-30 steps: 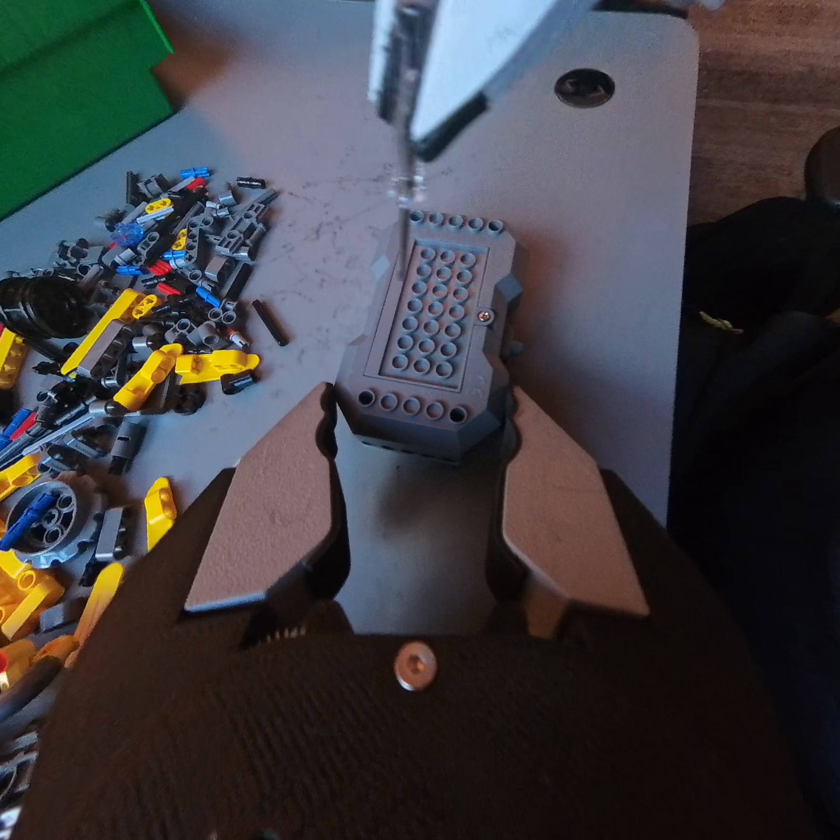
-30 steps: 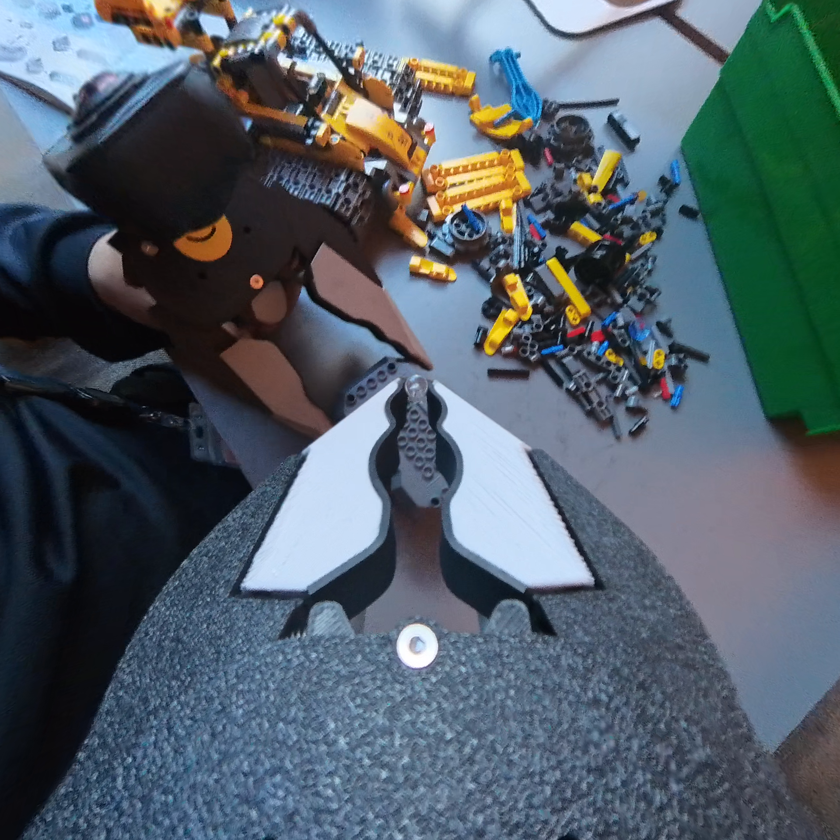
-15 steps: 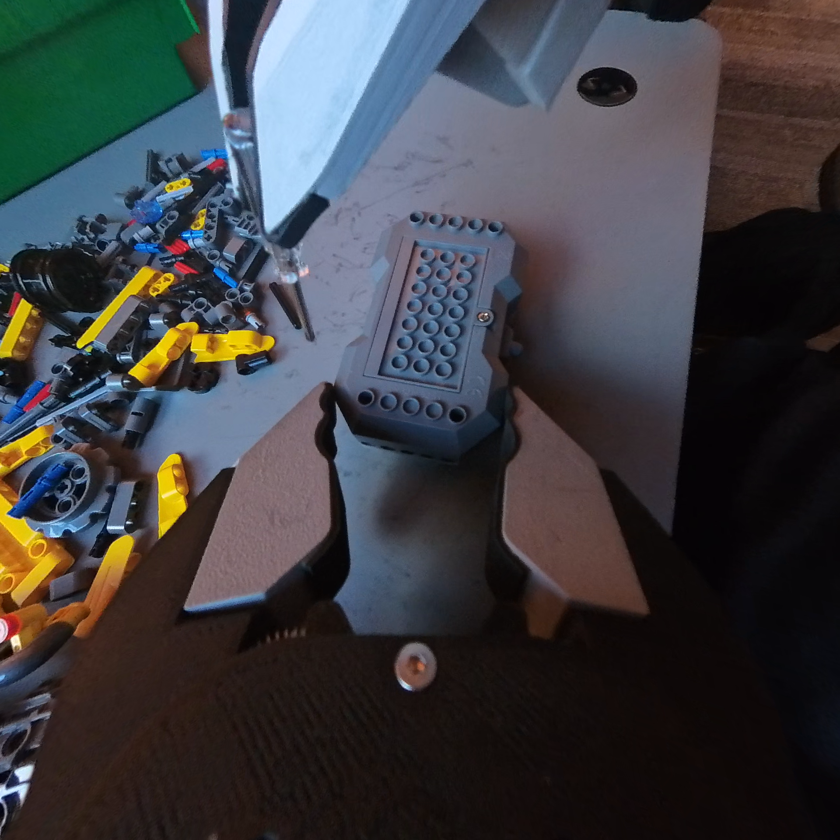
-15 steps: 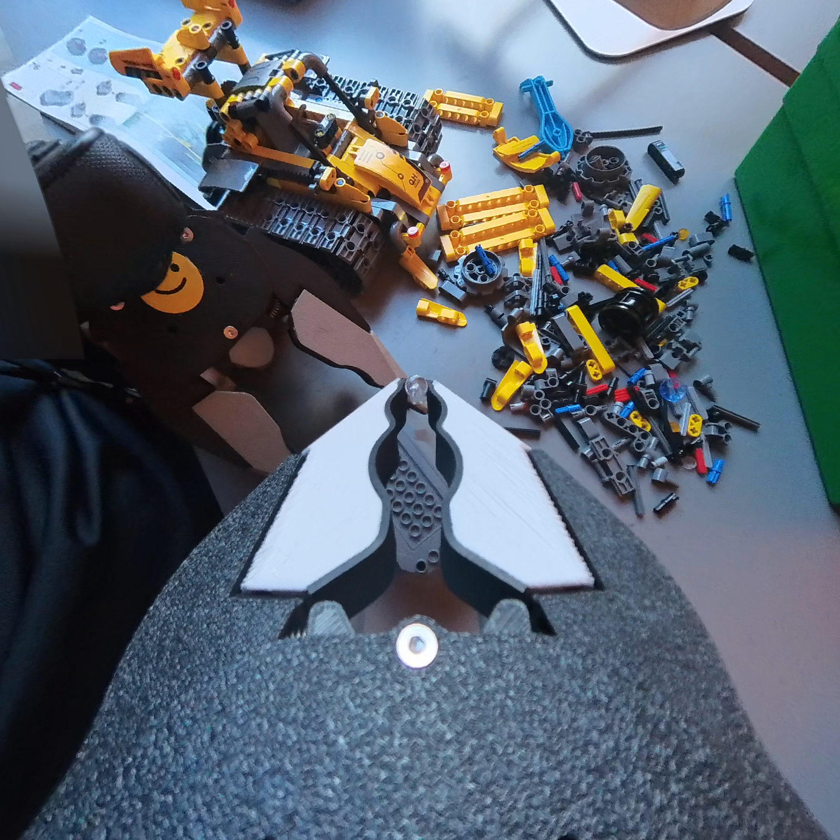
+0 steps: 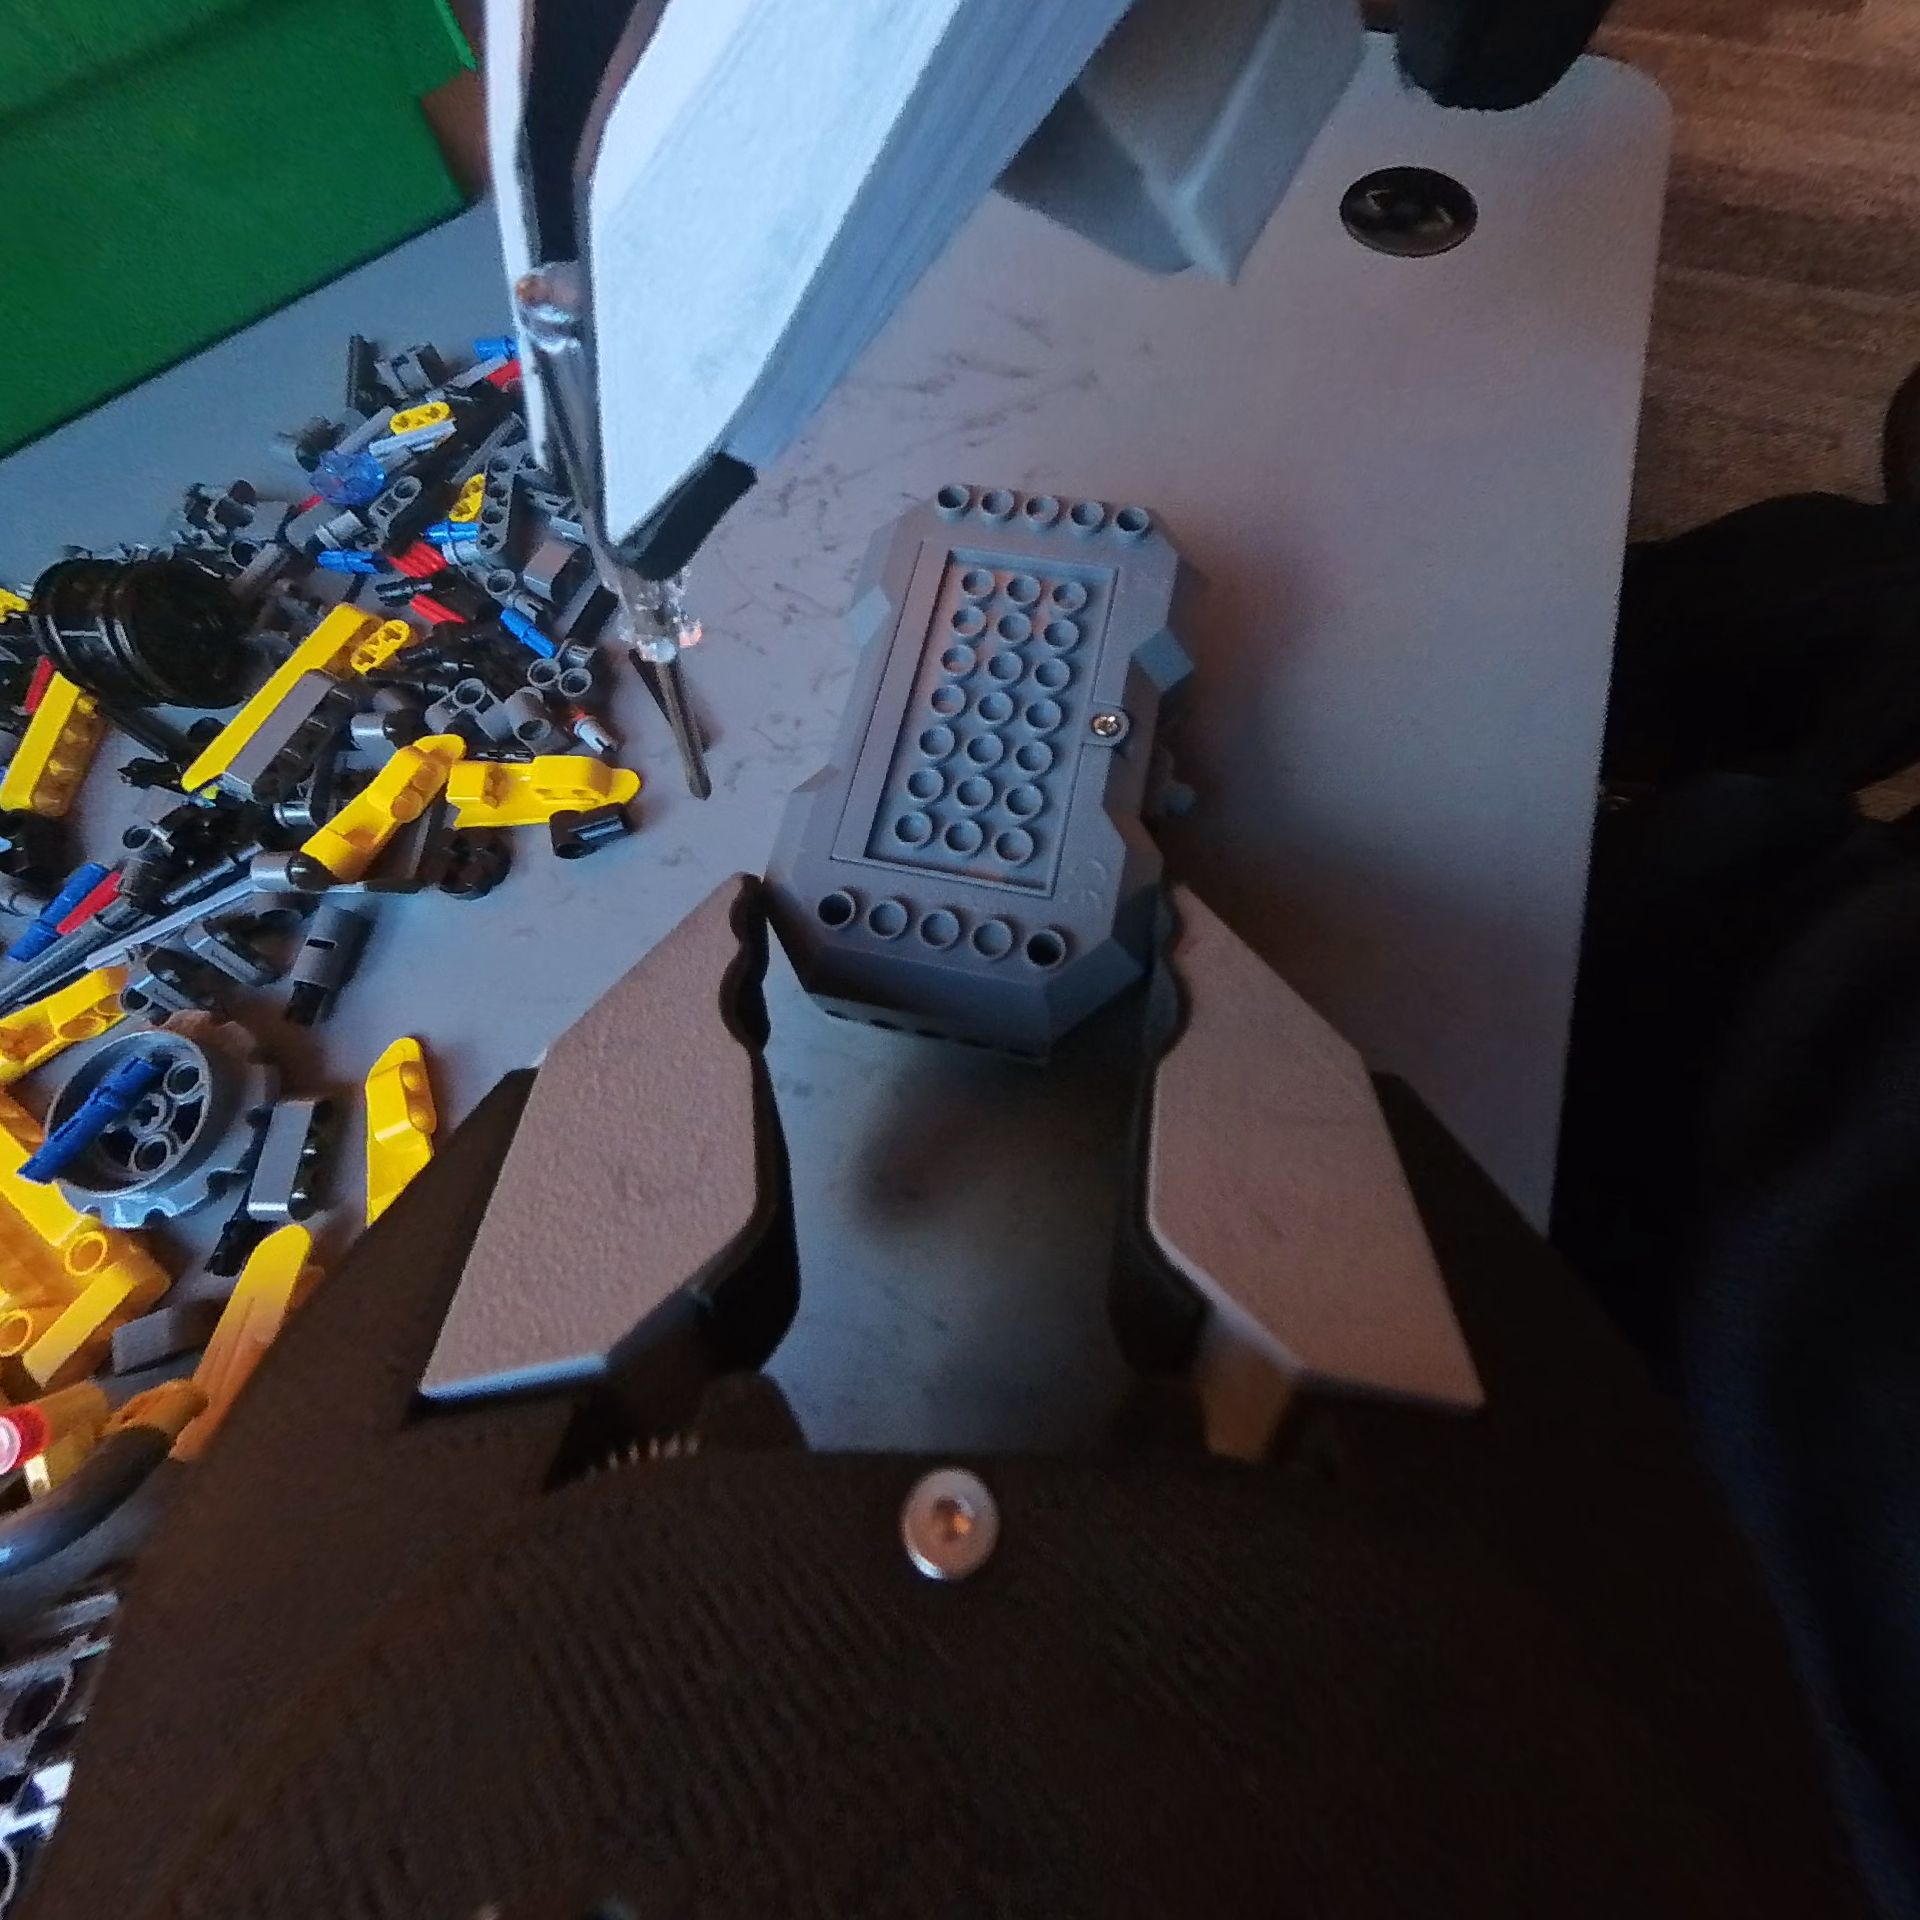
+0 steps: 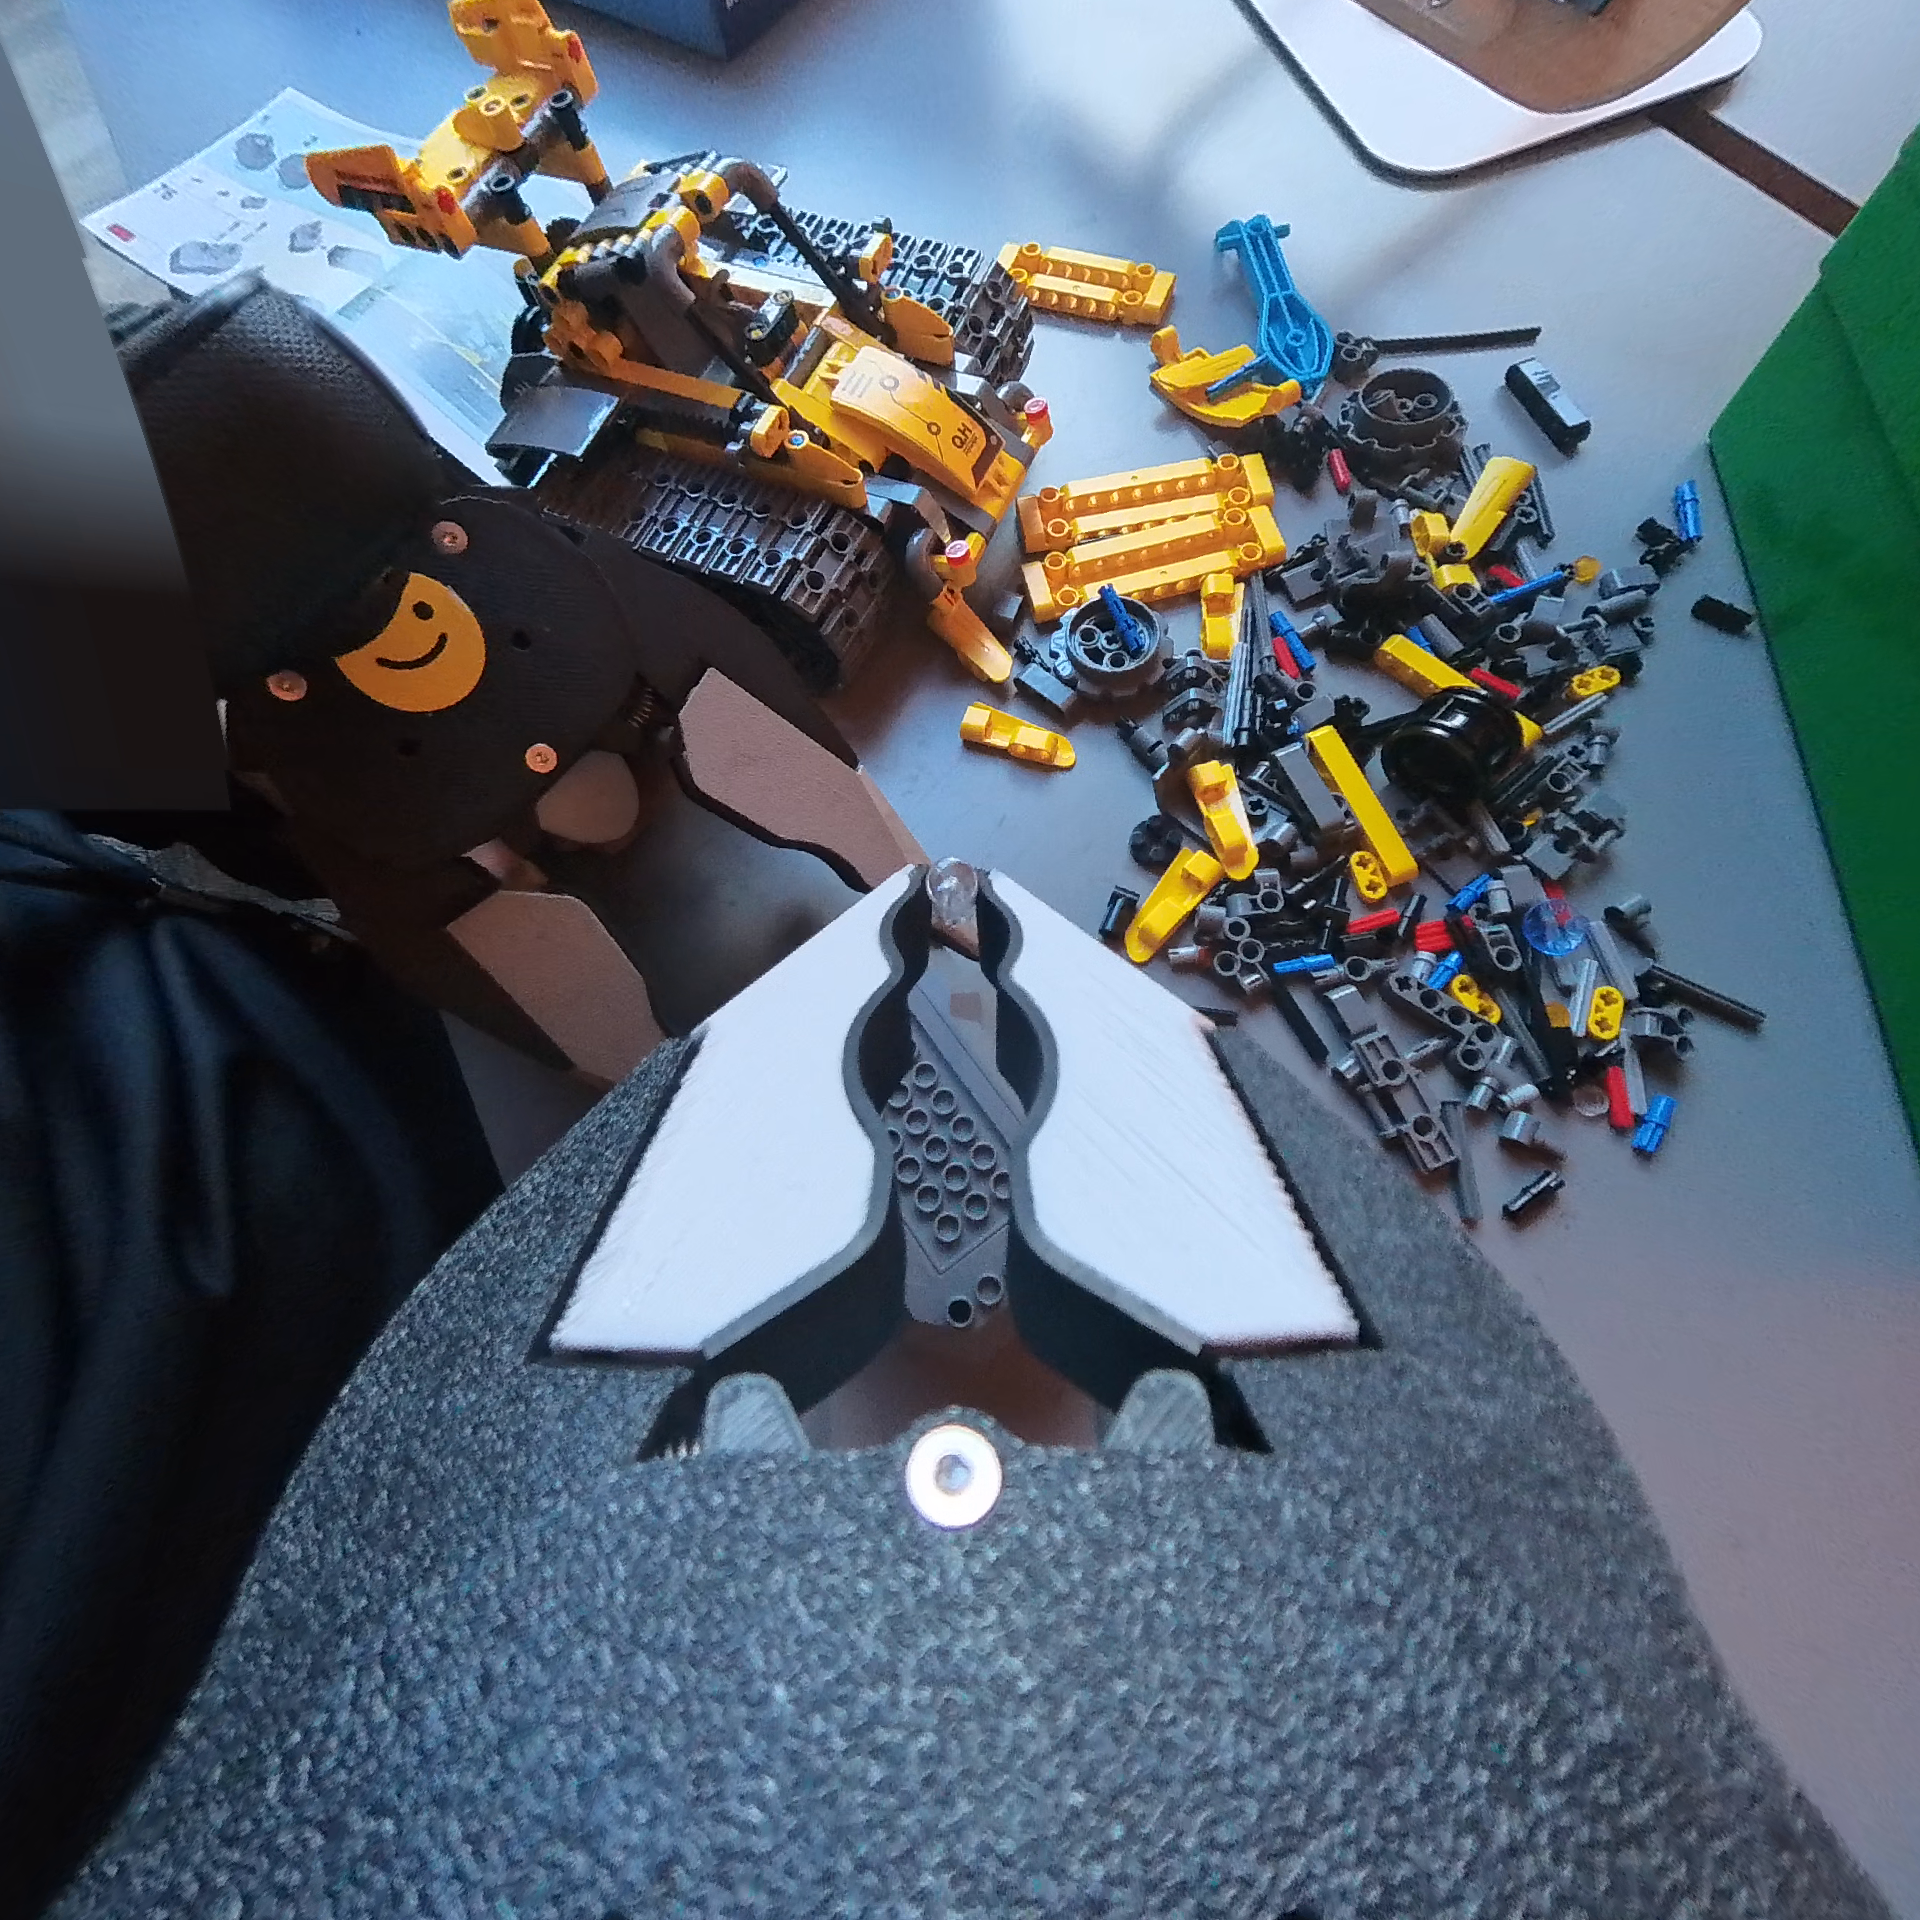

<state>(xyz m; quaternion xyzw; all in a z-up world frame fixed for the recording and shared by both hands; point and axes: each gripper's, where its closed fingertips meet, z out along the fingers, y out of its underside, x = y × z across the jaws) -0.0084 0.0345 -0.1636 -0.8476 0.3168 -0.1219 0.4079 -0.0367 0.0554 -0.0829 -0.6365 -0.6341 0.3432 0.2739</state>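
While the left gripper [image 5: 961, 935] clamps the near end of a grey studded block [image 5: 992, 748] between its 2 brown fingers, the right gripper [image 6: 951, 904] pinches a small clear-handled screwdriver [image 5: 649, 634] with its white fingers nearly closed. 1 second ago the screwdriver's tip stood on the block's far corner; now it has swung off to the block's left and hovers over the bare table [image 5: 1351, 520], just beside the heap of loose bricks [image 5: 312, 748]. The block has not shifted in the left grip, and its small screw [image 5: 1110, 724] sits on the right edge. In the right wrist view the block lies below and behind the white fingers, with a yellow bulldozer model [image 6: 748, 436] ahead to the left and a green bin [image 6: 1839, 623] far right.
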